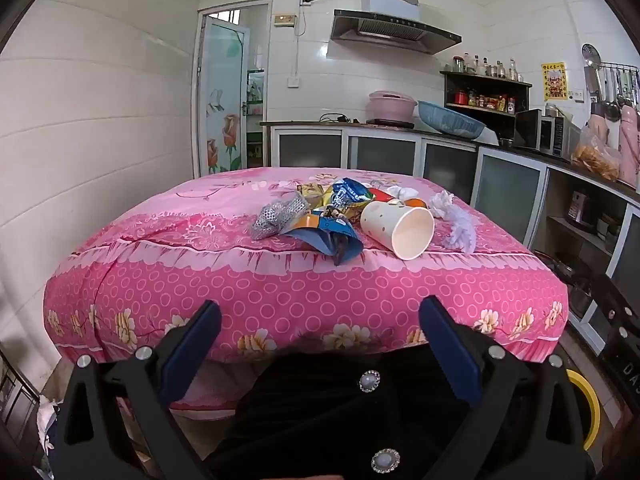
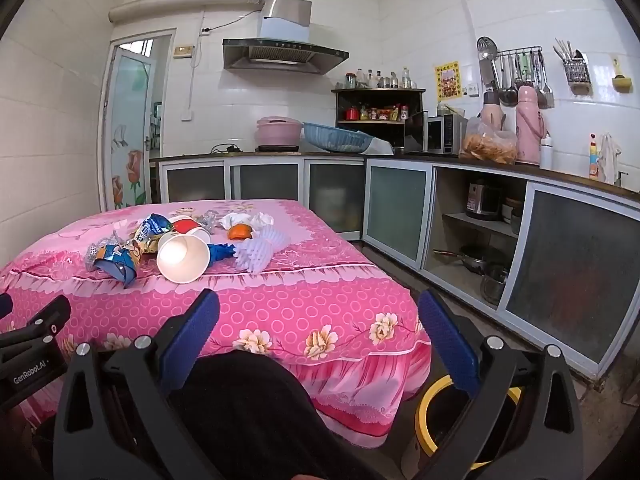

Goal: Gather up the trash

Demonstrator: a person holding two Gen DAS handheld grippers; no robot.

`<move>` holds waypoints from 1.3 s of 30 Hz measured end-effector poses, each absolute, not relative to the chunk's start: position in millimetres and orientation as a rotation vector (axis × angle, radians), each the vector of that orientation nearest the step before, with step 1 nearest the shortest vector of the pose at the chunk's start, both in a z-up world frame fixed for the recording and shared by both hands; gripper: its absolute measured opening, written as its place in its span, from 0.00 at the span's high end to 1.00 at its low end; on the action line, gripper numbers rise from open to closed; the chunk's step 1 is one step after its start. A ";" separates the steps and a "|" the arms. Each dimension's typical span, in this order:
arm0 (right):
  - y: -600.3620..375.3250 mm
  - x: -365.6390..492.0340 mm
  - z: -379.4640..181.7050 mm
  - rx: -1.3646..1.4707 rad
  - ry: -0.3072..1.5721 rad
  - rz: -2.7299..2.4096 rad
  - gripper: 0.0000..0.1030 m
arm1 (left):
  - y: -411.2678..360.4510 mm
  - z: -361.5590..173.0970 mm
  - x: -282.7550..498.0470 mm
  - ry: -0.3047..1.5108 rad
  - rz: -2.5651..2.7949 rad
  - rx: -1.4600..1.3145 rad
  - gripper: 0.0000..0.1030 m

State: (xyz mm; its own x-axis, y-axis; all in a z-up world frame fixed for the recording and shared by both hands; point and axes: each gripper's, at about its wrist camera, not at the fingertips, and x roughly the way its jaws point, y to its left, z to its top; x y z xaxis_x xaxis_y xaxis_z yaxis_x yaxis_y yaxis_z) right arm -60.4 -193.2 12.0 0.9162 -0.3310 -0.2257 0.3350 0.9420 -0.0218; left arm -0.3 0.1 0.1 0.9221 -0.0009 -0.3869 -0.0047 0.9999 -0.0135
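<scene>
Straight ahead in the left wrist view, a paper cup (image 1: 398, 227) lies on its side on the pink-clothed counter (image 1: 280, 292), its long axis running toward the camera and its open mouth facing the near edge, with a blue wrapper (image 1: 328, 236) and a silver mesh wad (image 1: 276, 216) just beside it; the left claw (image 1: 320, 344) is spread wide, holding and touching nothing. From the right wrist view the cup (image 2: 183, 258) shows an empty inside, white foam netting (image 2: 258, 252) beside it, while the right claw (image 2: 318, 336) (also spread wide, nothing between its fingers) hangs short of the counter, above a yellow-rimmed bin (image 2: 430, 404) whose contents are hidden.
</scene>
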 end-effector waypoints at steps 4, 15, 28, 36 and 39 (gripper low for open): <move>-192.7 -59.8 11.8 0.016 0.235 -0.344 0.08 | 0.4 0.2 -0.5 0.400 0.002 -0.013 0.07; -192.3 -59.2 11.5 0.016 0.238 -0.344 0.08 | -2.3 -1.4 2.5 0.408 0.002 -0.019 0.07; -193.0 -58.7 10.9 0.018 0.241 -0.344 0.08 | -1.2 -3.2 -0.3 0.410 0.002 -0.016 0.07; -193.7 -59.3 10.9 0.019 0.241 -0.344 0.08 | -0.6 -5.0 0.0 0.411 0.004 -0.013 0.07; -194.0 -59.8 11.1 0.020 0.242 -0.344 0.08 | -0.7 -5.3 0.5 0.411 -0.001 -0.008 0.07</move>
